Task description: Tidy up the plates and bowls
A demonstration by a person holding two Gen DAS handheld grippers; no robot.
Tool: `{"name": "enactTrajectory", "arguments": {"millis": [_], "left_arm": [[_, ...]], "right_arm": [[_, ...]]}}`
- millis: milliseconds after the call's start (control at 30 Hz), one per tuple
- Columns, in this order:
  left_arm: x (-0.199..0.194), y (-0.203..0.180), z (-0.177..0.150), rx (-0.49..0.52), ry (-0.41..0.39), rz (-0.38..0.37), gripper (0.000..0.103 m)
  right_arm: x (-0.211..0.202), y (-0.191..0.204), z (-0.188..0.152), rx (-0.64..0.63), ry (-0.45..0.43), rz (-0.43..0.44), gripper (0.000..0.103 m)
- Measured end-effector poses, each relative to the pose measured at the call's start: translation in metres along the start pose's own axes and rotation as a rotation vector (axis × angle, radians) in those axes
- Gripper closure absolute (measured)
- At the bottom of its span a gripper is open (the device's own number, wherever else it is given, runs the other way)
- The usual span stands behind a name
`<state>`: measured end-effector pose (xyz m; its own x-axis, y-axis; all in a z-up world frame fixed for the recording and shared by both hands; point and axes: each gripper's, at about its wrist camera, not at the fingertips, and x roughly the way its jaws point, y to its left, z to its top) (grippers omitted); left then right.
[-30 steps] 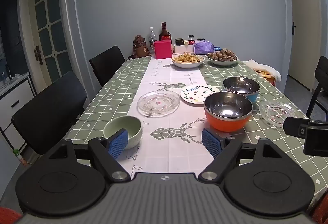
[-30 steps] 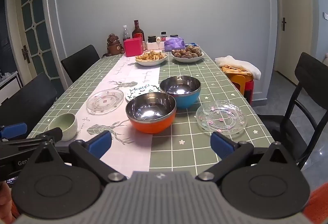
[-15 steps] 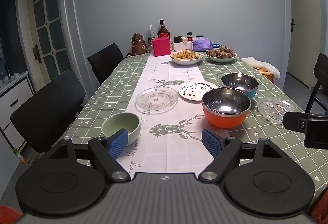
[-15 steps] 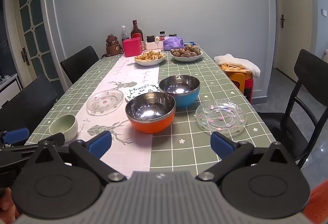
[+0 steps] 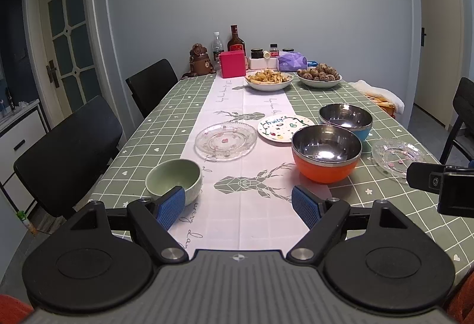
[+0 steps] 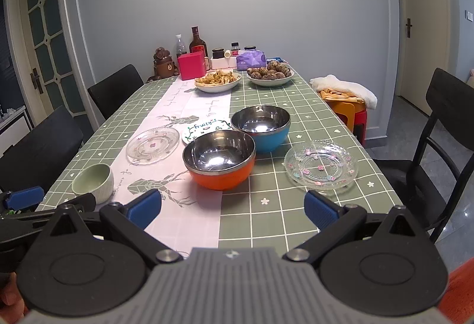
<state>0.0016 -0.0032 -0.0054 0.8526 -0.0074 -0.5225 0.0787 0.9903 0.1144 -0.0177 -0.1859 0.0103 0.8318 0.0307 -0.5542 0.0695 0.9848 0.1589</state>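
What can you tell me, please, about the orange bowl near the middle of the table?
The orange bowl has a glossy orange outer shell and a shiny, steel-looking inside that reflects the room light. It looks empty and stands upright, straddling the edge of the white runner and the green checked tablecloth. The blue bowl sits close behind it; whether they touch is unclear. Neither gripper touches it.
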Motion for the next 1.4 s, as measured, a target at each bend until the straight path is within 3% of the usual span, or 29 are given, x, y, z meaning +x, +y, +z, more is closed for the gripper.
{"name": "enactTrajectory", "arguments": {"millis": [1400], "left_arm": [[-0.0068, 0.0007, 0.0070, -0.008, -0.003, -0.031, 0.007]], "right_arm": [[-0.0003, 0.0001, 0.0025, 0.003, 0.012, 0.005, 0.003]]}}
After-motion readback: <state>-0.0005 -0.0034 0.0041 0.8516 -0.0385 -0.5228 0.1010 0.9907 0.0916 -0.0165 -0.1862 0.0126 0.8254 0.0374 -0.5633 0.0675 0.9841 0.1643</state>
